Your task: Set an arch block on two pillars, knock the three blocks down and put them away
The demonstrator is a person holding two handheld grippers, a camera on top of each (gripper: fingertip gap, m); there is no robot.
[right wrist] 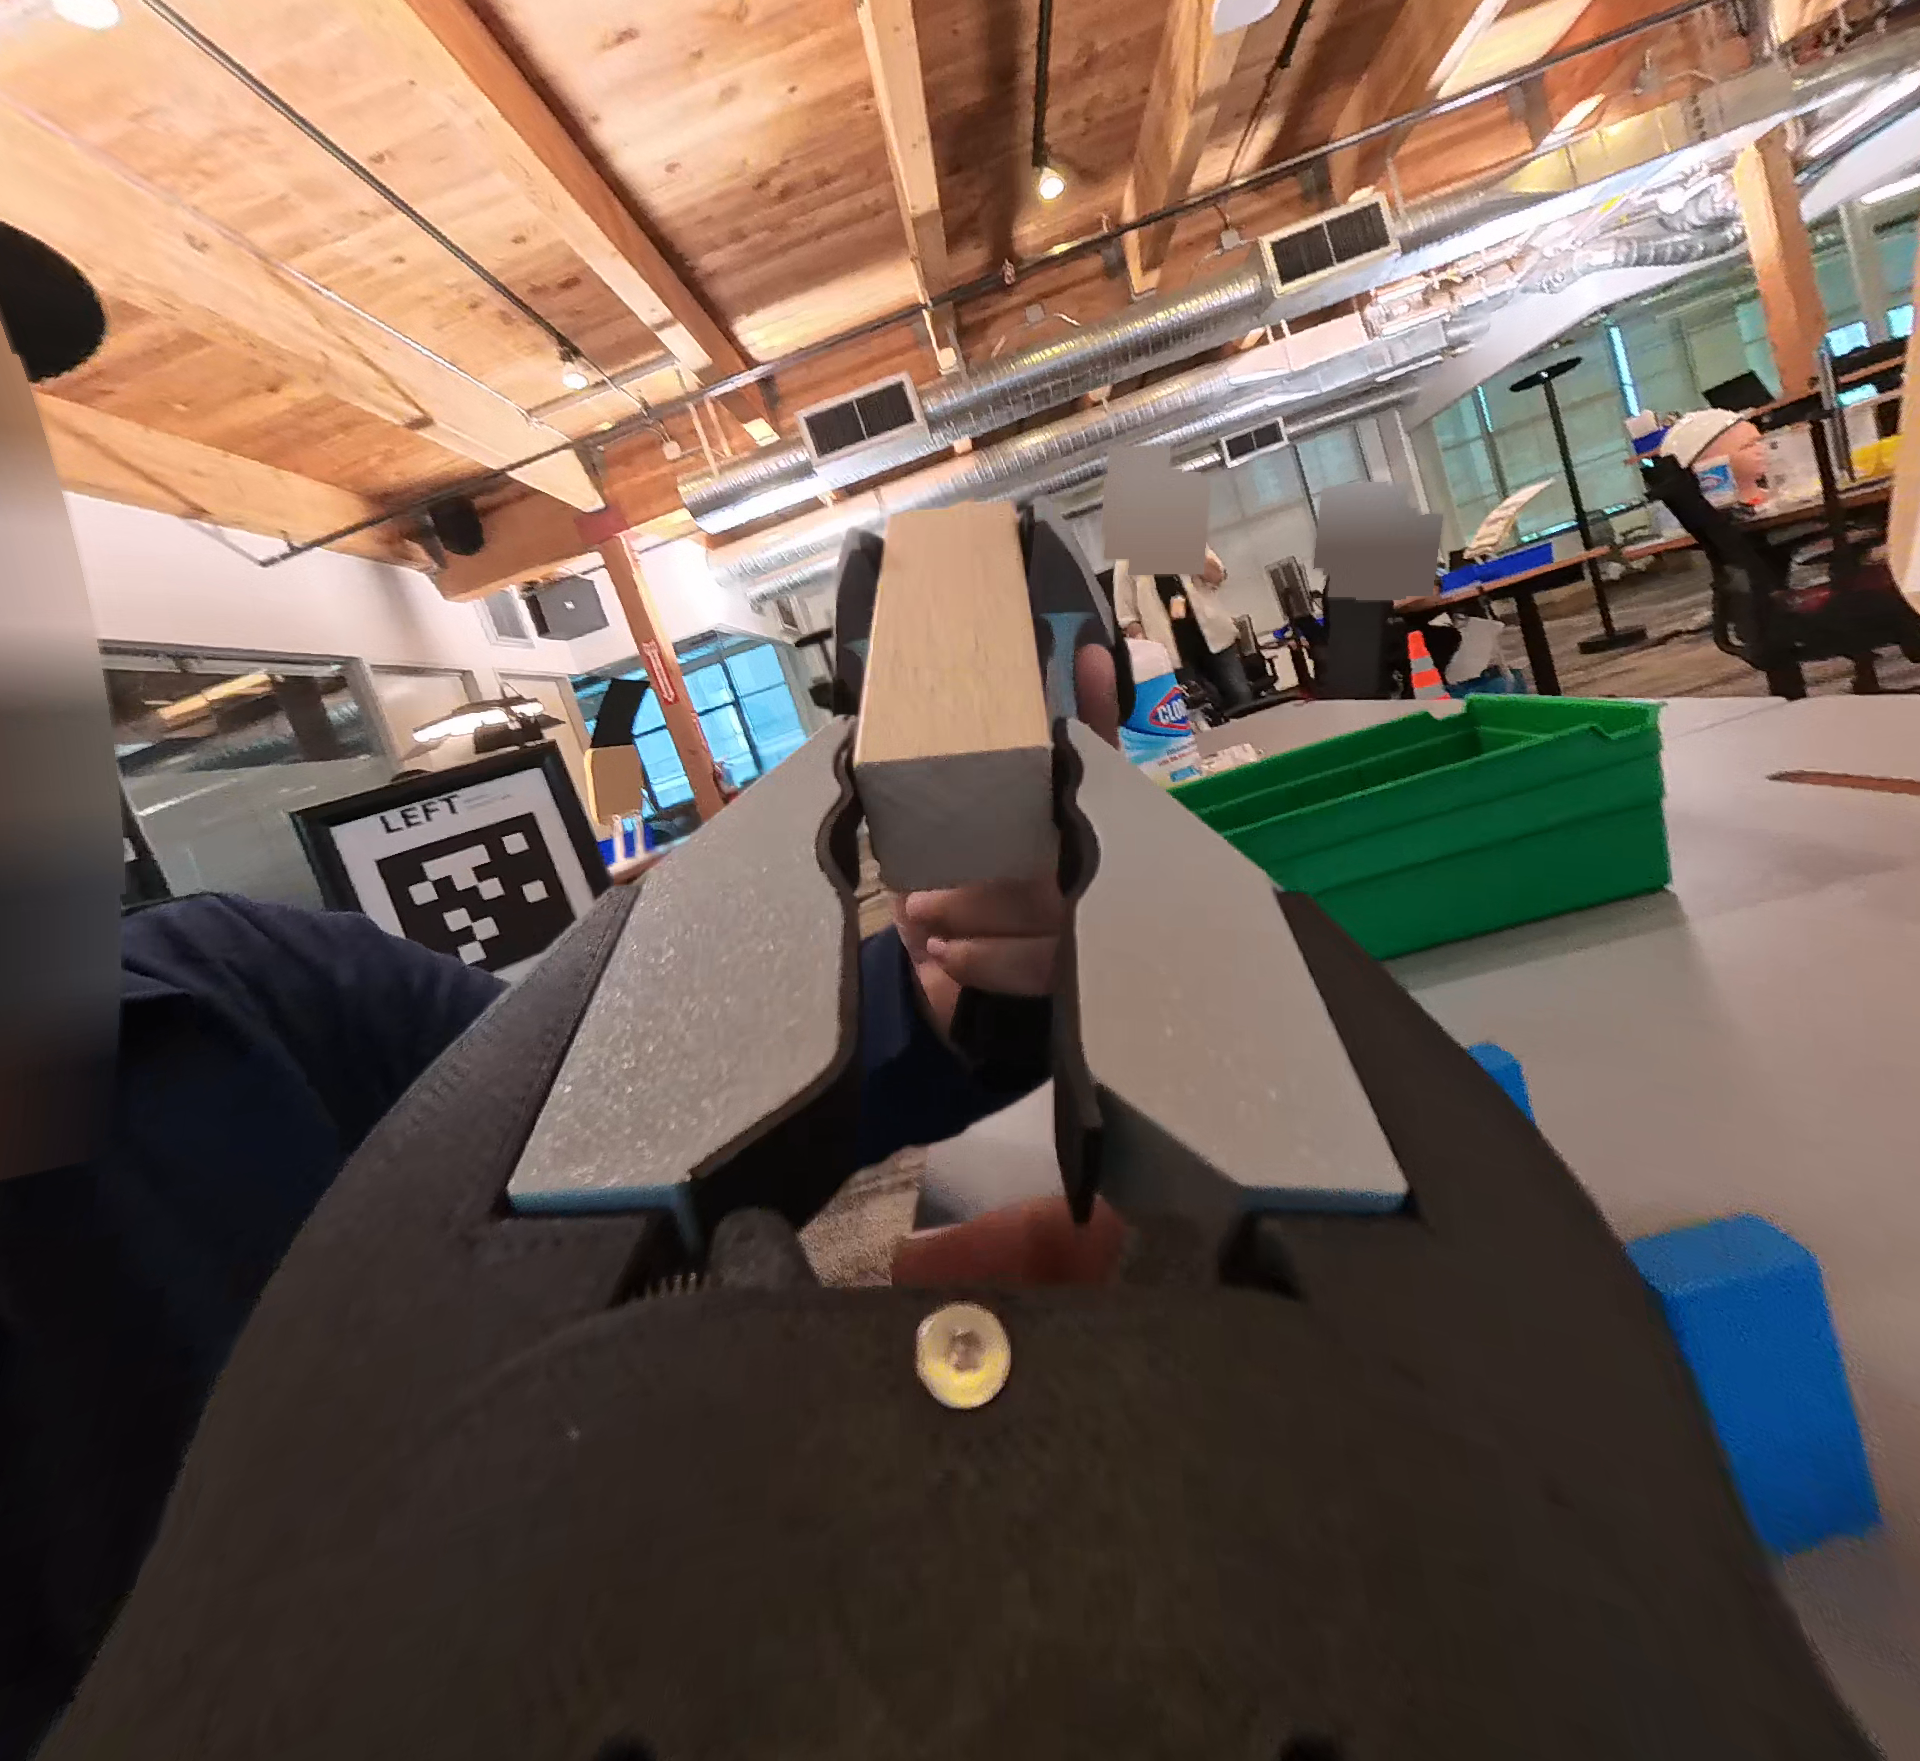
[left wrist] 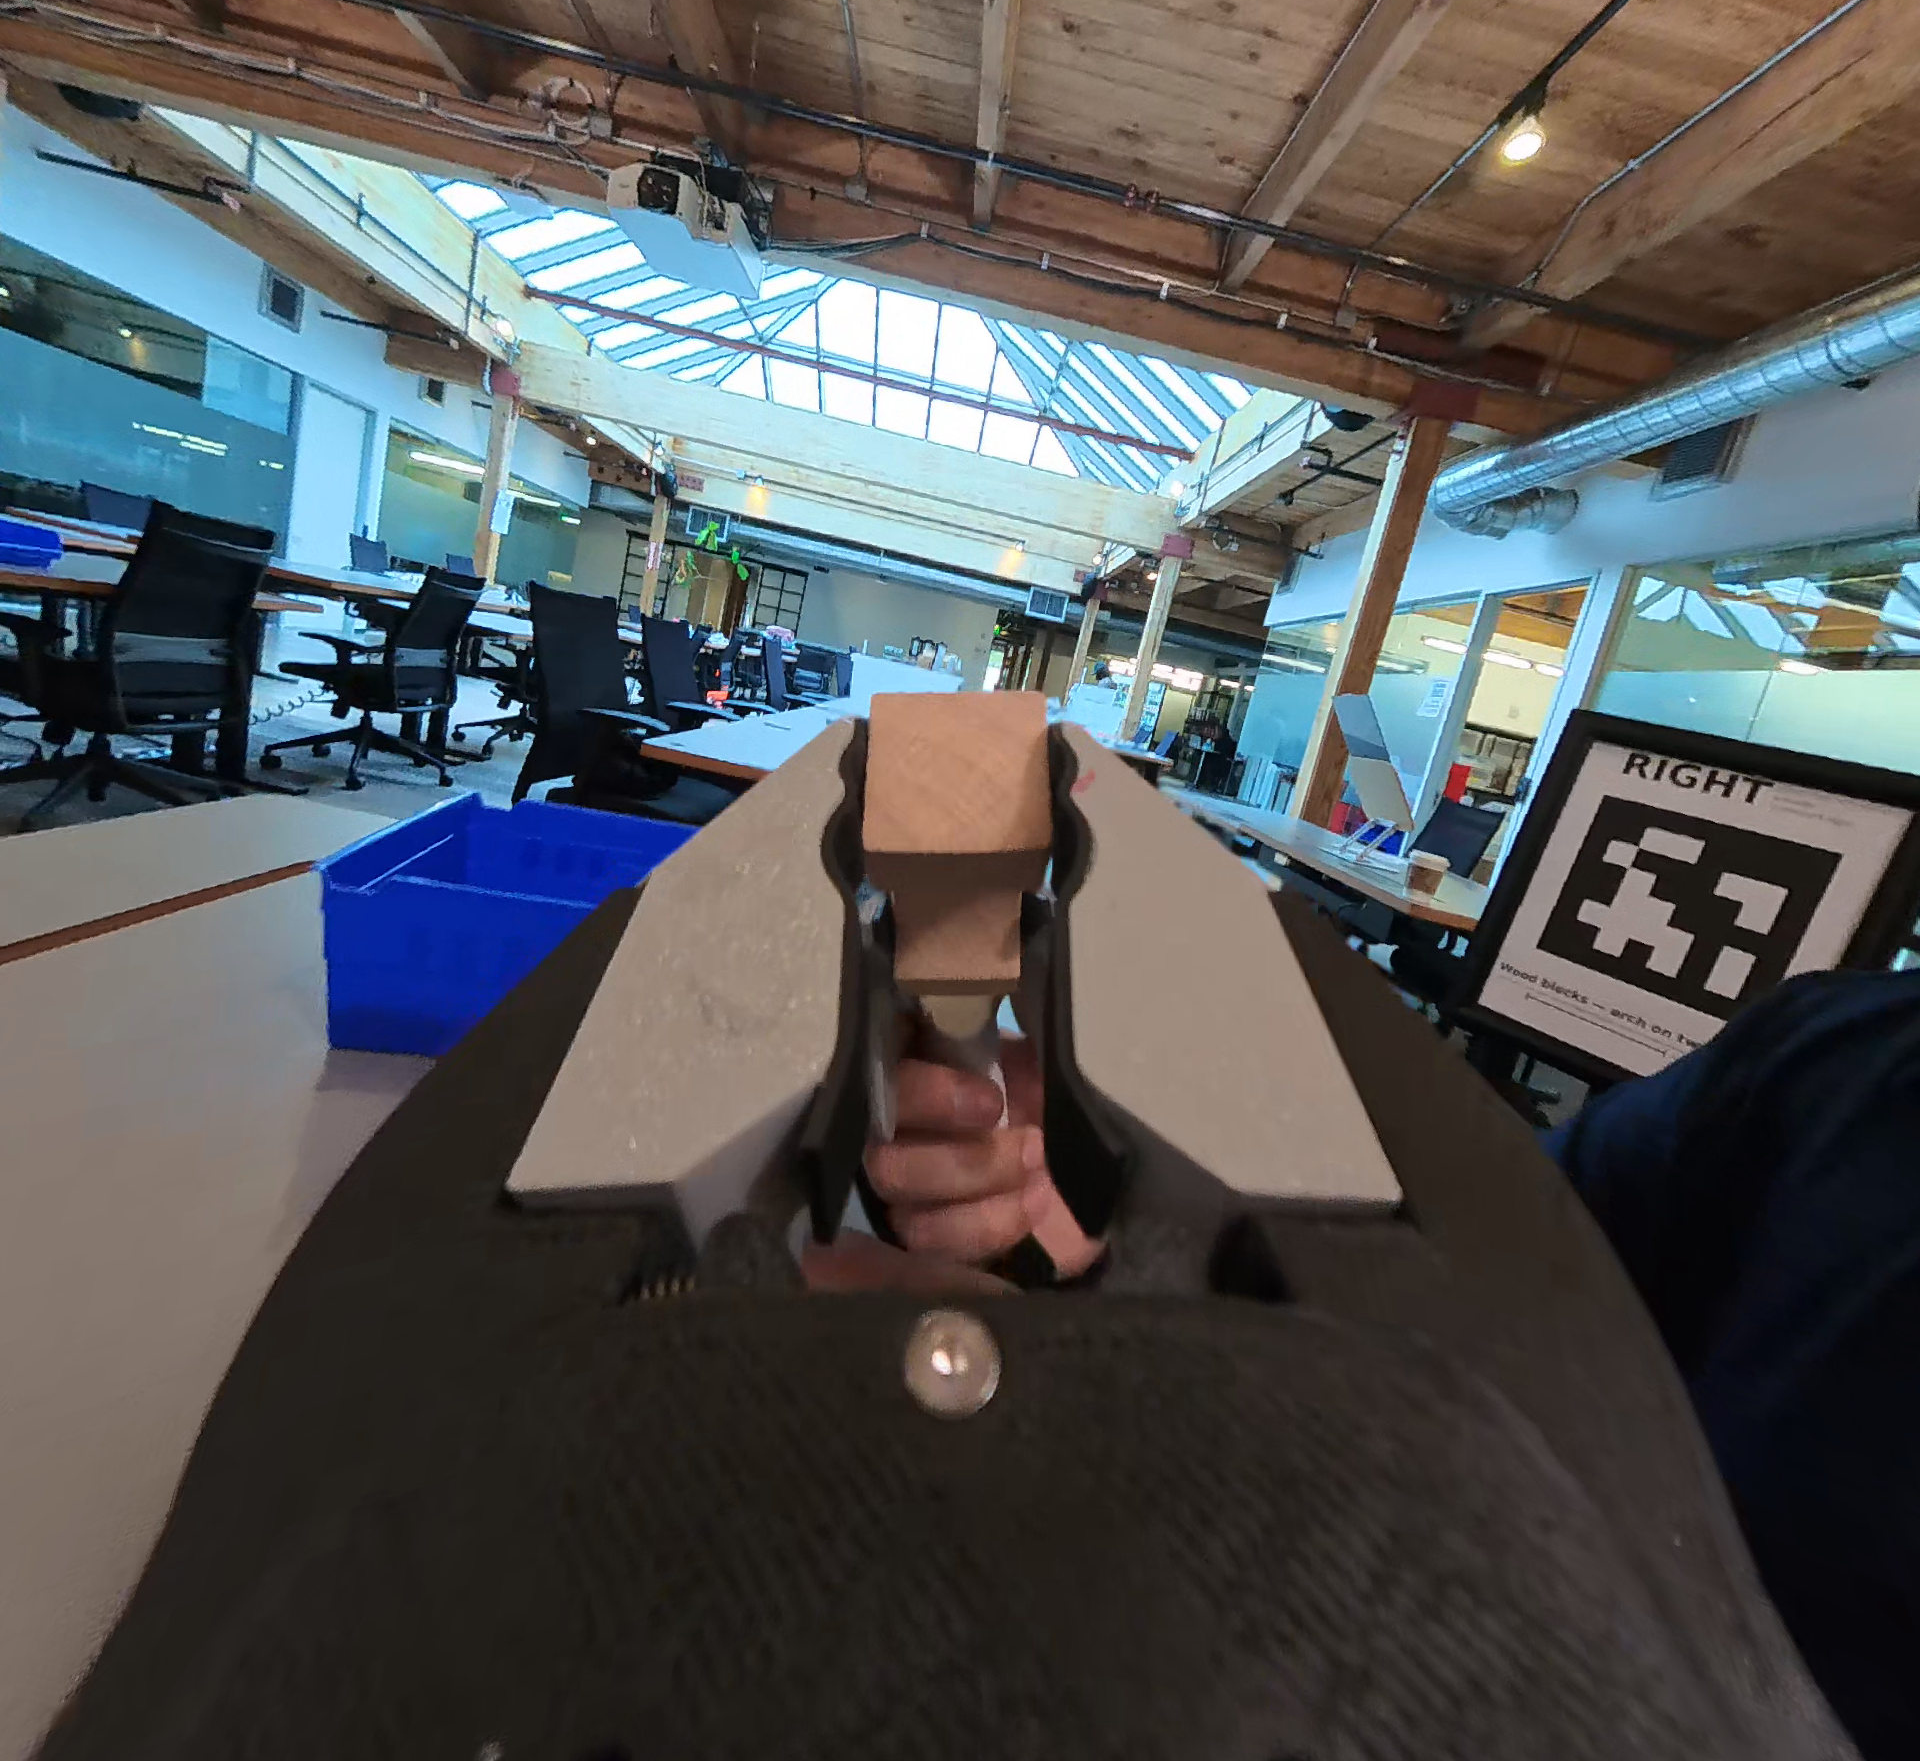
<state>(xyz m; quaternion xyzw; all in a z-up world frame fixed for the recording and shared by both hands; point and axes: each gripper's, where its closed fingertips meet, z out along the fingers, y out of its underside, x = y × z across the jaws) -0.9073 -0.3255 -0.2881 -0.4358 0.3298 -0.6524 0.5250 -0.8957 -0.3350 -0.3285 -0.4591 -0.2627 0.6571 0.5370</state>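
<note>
Wooden ceiling beams run over an open office in both views, with grey tabletop (left wrist: 156, 1036) below. Only the left wrist view takes in the skylight (left wrist: 883, 361), the rows of black office chairs (left wrist: 187, 641), a blue bin (left wrist: 468, 922) standing on the table to the left of the fingers, and a framed marker sign (left wrist: 1694, 890) at the right. Only the right wrist view takes in a green bin (right wrist: 1455, 818) on the table to the right, two blue blocks (right wrist: 1766, 1368) lying on the tabletop near the lower right edge, a different framed marker sign (right wrist: 468, 870) at the left, a bottle with a blue label (right wrist: 1153, 703), and two people standing far back in the room.

Both grippers are raised above the table and face each other, both clamped on the same wooden block (left wrist: 956, 786). The left gripper (left wrist: 956, 776) has its dark pads pressed on either side of one end. The right gripper (right wrist: 956, 797) grips the other end (right wrist: 956, 672), and beyond that end the left gripper's fingers (right wrist: 1070, 610) show, closed on the far part. The block is pale, bare wood with fine grain, long and square in section; the end face toward the right camera lies in grey shadow. From the left it looks stepped, narrower lower down.
</note>
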